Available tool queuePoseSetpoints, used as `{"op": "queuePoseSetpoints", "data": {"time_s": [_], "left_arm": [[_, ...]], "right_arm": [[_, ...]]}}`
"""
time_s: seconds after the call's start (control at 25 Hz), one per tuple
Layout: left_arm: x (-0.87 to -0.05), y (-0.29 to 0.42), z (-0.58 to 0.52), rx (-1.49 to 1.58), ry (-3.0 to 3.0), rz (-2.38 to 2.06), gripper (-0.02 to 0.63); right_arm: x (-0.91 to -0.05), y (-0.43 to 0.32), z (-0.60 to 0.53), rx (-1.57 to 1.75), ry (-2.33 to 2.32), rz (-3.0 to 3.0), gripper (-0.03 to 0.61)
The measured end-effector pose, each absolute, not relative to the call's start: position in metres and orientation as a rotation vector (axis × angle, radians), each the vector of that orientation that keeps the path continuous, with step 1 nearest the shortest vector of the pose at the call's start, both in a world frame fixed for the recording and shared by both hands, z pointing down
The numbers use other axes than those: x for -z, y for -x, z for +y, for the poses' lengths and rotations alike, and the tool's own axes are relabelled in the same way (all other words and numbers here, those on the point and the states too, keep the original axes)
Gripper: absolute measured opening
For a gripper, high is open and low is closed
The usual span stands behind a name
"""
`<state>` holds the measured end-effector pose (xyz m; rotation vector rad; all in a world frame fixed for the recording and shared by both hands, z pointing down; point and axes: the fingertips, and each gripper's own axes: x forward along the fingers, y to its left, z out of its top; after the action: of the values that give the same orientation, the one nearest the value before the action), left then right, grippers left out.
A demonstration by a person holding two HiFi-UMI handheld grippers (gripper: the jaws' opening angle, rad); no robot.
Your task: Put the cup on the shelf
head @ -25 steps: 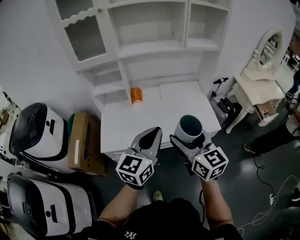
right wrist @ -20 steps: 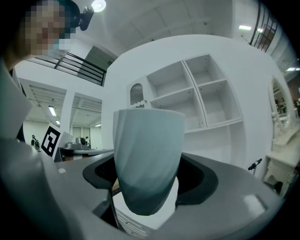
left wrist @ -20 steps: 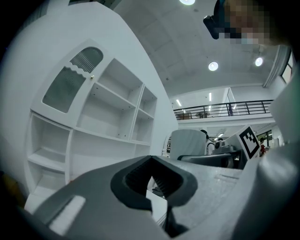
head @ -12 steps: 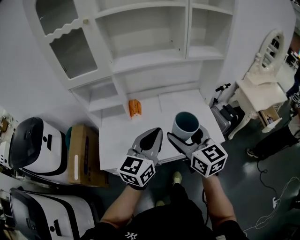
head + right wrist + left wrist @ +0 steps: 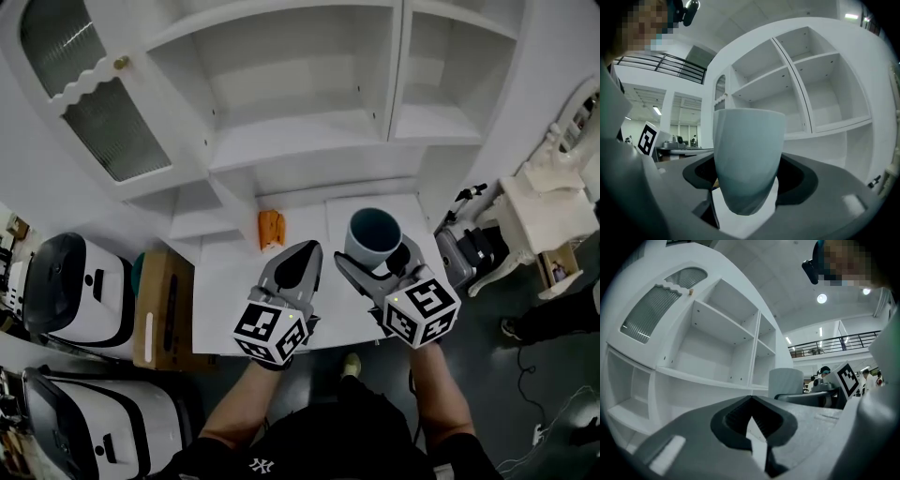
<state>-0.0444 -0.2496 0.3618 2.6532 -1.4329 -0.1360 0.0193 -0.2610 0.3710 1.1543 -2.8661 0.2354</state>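
Note:
A pale teal cup (image 5: 373,236) with a dark inside stands upright between the jaws of my right gripper (image 5: 376,259), which is shut on its lower body, above the white counter (image 5: 228,274). The right gripper view shows the cup (image 5: 747,159) filling the jaws, with the white shelf unit (image 5: 833,124) behind it. My left gripper (image 5: 298,259) hovers just left of it, shut and empty. From the left gripper view the cup (image 5: 785,380) stands to the right of the shut jaws, and the shelf boards (image 5: 707,378) lie ahead. The open shelves (image 5: 302,132) are bare.
An orange packet (image 5: 270,230) lies at the back of the counter. A glazed cabinet door (image 5: 82,101) hangs at upper left. Black-and-white appliances (image 5: 64,281) and a cardboard box (image 5: 163,300) crowd the floor at left. A white dressing table (image 5: 551,208) stands at right.
Both grippers have moved forward over the counter toward the shelf unit, the right one carrying the cup. The shelves now fill more of the head view.

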Motion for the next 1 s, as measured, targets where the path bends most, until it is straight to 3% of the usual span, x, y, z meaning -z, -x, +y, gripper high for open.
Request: {"op": "queuePoseSetpoints", "data": {"time_s": [1.0], "left_arm": [[-0.330, 0.036, -0.367, 0.142, -2.710, -1.409, 0.002]], "right_arm": [[-0.323, -0.015, -0.388, -0.108, -1.187, -2.845, 0.385]]}}
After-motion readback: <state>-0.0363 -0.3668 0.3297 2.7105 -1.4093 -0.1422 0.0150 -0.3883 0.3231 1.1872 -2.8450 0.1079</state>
